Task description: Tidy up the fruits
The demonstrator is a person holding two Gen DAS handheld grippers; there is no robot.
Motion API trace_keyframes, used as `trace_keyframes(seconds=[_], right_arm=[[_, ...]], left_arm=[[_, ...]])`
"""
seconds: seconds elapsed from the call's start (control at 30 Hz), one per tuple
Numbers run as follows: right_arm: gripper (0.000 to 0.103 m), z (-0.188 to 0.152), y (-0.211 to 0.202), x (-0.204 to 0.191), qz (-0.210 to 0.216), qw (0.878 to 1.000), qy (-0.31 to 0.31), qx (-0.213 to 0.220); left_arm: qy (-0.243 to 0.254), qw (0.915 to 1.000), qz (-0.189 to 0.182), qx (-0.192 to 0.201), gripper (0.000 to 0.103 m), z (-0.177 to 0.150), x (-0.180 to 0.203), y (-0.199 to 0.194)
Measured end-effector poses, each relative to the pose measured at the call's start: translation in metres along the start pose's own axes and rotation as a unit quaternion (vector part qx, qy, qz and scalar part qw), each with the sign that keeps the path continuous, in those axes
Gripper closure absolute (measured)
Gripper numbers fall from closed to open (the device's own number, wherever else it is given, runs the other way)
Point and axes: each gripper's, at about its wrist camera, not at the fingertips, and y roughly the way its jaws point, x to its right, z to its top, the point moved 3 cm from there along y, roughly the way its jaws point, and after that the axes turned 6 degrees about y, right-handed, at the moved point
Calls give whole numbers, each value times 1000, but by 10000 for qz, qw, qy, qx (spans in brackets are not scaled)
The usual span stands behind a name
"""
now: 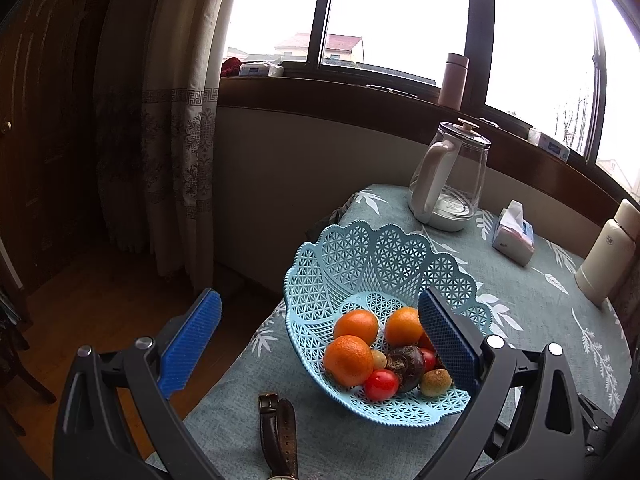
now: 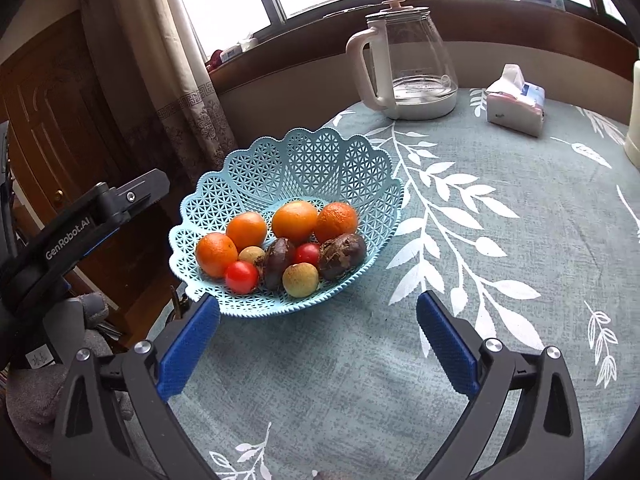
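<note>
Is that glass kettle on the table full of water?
No, the glass kettle looks nearly empty, with only a shallow layer at its bottom.

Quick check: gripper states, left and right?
Left gripper: open, holding nothing, its right finger over the basket.
Right gripper: open, empty, above the tablecloth.

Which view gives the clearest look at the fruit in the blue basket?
The right wrist view. The blue basket sits unobstructed ahead of the open right gripper, and every fruit shows, including all four oranges. In the left wrist view, one finger of the open left gripper covers the right side of the pile.
</note>
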Motion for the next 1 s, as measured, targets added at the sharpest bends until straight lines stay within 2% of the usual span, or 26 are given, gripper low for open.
trace_keyframes(seconds=[0.13, 0.3, 0.37, 0.5, 0.73, 1.0], right_arm=[[5, 0, -4, 0, -131, 9996, -223, 117], [5, 0, -10, -8, -473, 9946, -847, 374], [5, 0, -10, -10, -517, 9932, -987, 347], [5, 0, -9, -9, -485, 9947, -873, 240], [5, 3, -16, -8, -490, 9941, -856, 440], [5, 0, -14, -11, -509, 9927, -1023, 389]], left_arm=[[195, 9998, 52, -40, 3, -6, 4, -2], [319, 9992, 201, -105, 3, -14, 3, -4], [387, 9989, 245, -136, 3, -18, 3, -5], [507, 9981, 296, -189, 3, -24, 4, -6], [627, 9972, 331, -233, 3, -29, 8, -5], [750, 9963, 323, -260, 3, -32, 13, -5]])
